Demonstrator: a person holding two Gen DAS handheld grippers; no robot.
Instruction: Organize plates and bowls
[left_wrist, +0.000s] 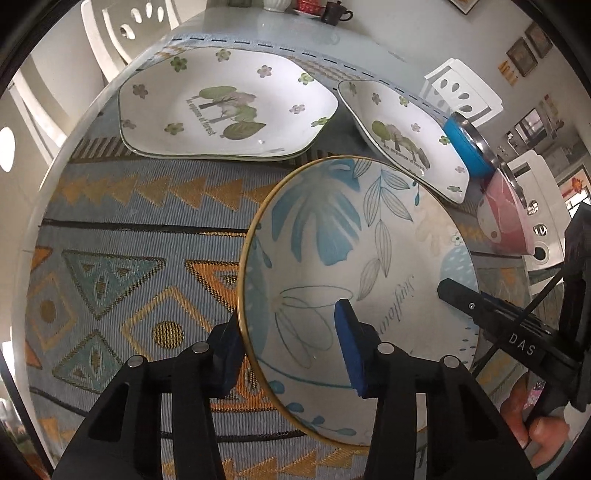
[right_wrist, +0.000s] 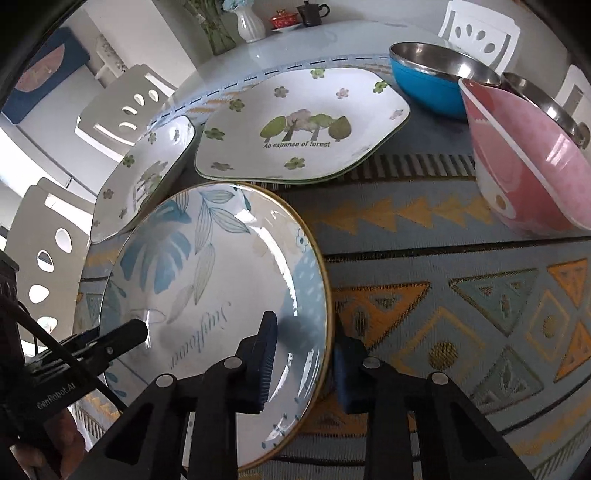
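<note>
A round blue-leaf plate (left_wrist: 369, 258) with a gold rim is held tilted above the patterned mat. My left gripper (left_wrist: 288, 350) is shut on its left rim, one pad inside and one outside. My right gripper (right_wrist: 303, 354) is shut on the plate (right_wrist: 207, 280) at its right rim. Each gripper shows in the other's view, my right gripper (left_wrist: 491, 314) at the right, my left gripper (right_wrist: 92, 347) at the lower left. A stack of white forest plates (left_wrist: 221, 107) (right_wrist: 303, 125) lies behind. A smaller white forest dish (left_wrist: 402, 136) (right_wrist: 144, 177) lies beside it.
A blue steel-lined bowl (right_wrist: 432, 77) (left_wrist: 465, 144), a pink bowl (right_wrist: 528, 162) (left_wrist: 502, 218) and another steel bowl (right_wrist: 543, 103) stand at the right of the mat (right_wrist: 461, 280). White chairs (left_wrist: 122, 26) surround the table. A vase (right_wrist: 249, 22) and teaware (right_wrist: 310, 13) stand at the far end.
</note>
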